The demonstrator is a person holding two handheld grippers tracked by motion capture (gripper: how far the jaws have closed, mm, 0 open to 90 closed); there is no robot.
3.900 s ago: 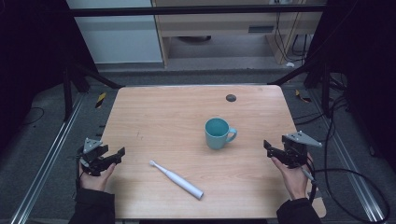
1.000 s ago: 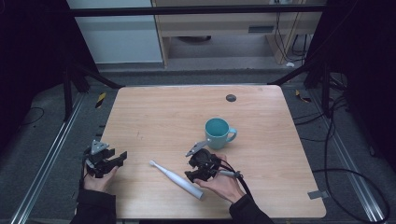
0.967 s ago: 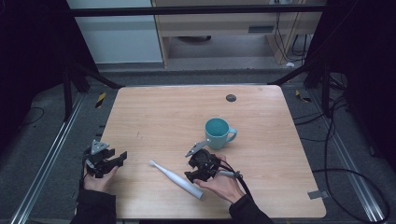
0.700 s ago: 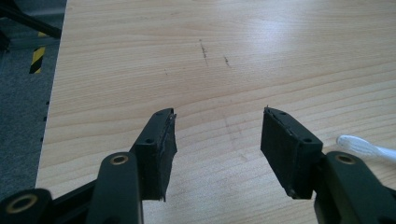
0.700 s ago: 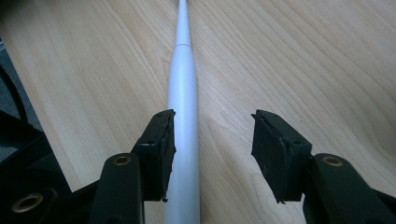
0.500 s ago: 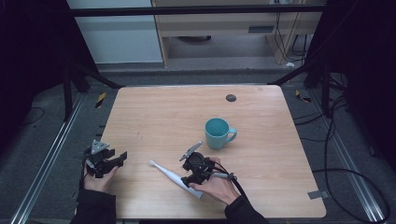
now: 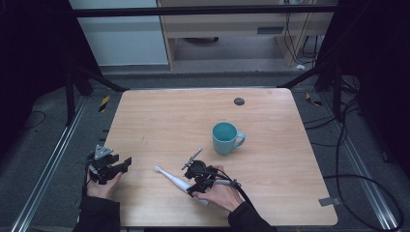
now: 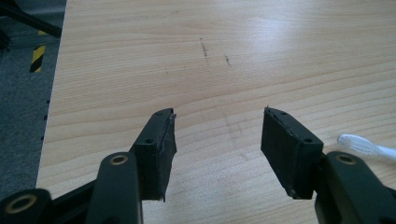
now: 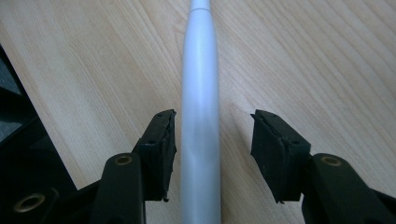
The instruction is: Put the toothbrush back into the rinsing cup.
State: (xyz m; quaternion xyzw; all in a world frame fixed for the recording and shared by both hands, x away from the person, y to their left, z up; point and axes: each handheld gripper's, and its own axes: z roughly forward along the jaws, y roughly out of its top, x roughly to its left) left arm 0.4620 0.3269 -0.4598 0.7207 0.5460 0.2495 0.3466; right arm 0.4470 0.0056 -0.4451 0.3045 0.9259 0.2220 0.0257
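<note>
A person's right tongs (image 7: 195, 177) straddle the handle of a white electric toothbrush (image 7: 175, 180) lying flat on the pale wooden worktop (image 7: 270, 193), near its front edge and slightly left of centre. In the right gripper view the toothbrush (image 9: 201, 116) runs straight up between the two black jaws, close against the left one with a clear gap to the right one; the jaws stand apart, have just been closing a little, and their pads (image 9: 161, 149) are not pressing on the handle. The brush's head end points left and away across the worktop. The left tongs (image 7: 109, 166) rest at the near left corner of the worktop, well apart from the toothbrush, their jaws spread wide over bare wood; the left gripper view catches the brush's white tip (image 8: 366, 145) at the right edge. A teal mug (image 7: 226, 137) stands upright beyond the right tongs, its handle turned to the right. A small dark round disc (image 7: 239, 101) sits near the far edge.
</note>
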